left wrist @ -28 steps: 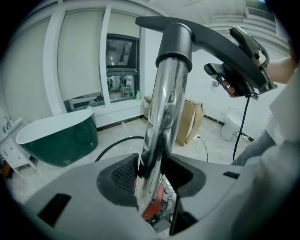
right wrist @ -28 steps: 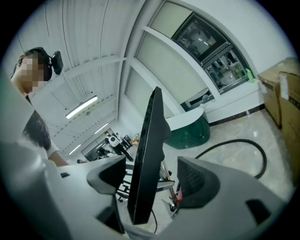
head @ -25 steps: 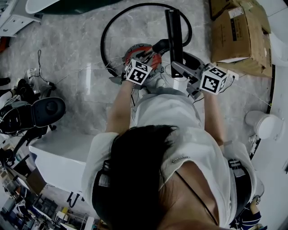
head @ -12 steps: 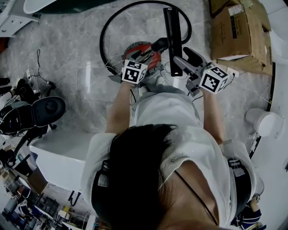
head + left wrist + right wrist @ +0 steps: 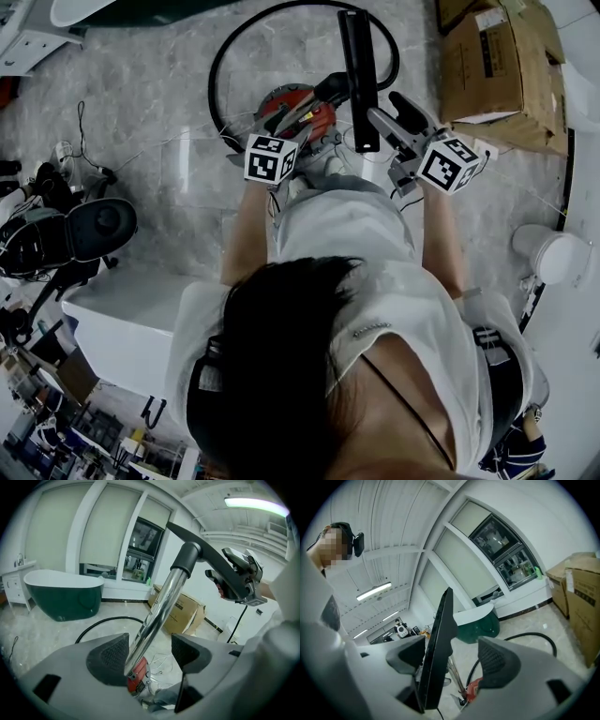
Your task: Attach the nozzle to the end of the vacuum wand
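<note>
Landmark: red vacuum canister (image 5: 298, 111) on the marble floor (image 5: 141, 84), directly ahead of the standing person.

- Black hose (image 5: 220, 66) loops from the canister in a wide ring across the floor beyond it.
- Chrome wand (image 5: 161, 609) rises at a slant from just above the canister. Its upper end sits in a black collar, and the collar meets the nozzle.
- Nozzle (image 5: 358, 80) is a long, flat black bar. It is held up off the floor to the right of the canister, with one end pointing away from the person. It looks joined to the wand at the collar, but how well it is seated cannot be told.
- Left gripper (image 5: 150, 651) is just on the person's side of the canister. Its jaws have just been opening and now stand wide. The wand runs up between them, close against the left pad (image 5: 110, 656) and clear of the right pad.
- Right gripper (image 5: 452, 657) is to the right of the canister, at the near end of the nozzle. Its jaws are apart. The nozzle stands edge-on between them, hard by one pad, with an open gap to the other.
- Cardboard boxes (image 5: 492, 70) are stacked well to the right of the canister.
- A dark green bathtub (image 5: 63, 595) stands well beyond the canister, against the far wall.
</note>
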The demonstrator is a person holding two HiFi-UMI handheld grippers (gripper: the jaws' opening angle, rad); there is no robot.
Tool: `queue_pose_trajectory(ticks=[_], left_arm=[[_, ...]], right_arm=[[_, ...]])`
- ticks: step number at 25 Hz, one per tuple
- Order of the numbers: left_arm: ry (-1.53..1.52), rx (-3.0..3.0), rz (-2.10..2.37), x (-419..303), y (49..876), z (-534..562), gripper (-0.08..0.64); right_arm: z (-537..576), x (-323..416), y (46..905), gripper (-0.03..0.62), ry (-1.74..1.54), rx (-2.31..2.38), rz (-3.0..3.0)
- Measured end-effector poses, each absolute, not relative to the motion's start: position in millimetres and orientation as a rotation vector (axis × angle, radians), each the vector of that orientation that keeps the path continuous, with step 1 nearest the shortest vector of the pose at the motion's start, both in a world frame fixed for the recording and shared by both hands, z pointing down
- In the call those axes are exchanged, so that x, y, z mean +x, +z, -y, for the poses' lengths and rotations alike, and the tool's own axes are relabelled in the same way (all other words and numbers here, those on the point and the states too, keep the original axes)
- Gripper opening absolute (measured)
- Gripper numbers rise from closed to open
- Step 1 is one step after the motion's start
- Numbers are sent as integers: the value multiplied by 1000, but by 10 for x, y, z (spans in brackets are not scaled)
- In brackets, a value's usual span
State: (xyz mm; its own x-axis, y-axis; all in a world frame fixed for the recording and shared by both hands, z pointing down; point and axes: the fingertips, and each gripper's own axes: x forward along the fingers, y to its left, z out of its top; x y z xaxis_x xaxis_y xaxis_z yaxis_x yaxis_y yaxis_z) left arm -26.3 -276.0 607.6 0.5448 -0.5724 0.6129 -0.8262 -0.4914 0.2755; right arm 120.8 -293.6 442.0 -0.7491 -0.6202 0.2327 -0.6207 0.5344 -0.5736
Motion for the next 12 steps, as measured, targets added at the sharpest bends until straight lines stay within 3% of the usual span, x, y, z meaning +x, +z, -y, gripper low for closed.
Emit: queue_pose_trajectory(ticks=[12], left_arm=[[468, 2173, 1311, -567, 5662, 2708, 268]], right_arm=[[2974, 1317, 4342, 341, 963, 1351, 2701]])
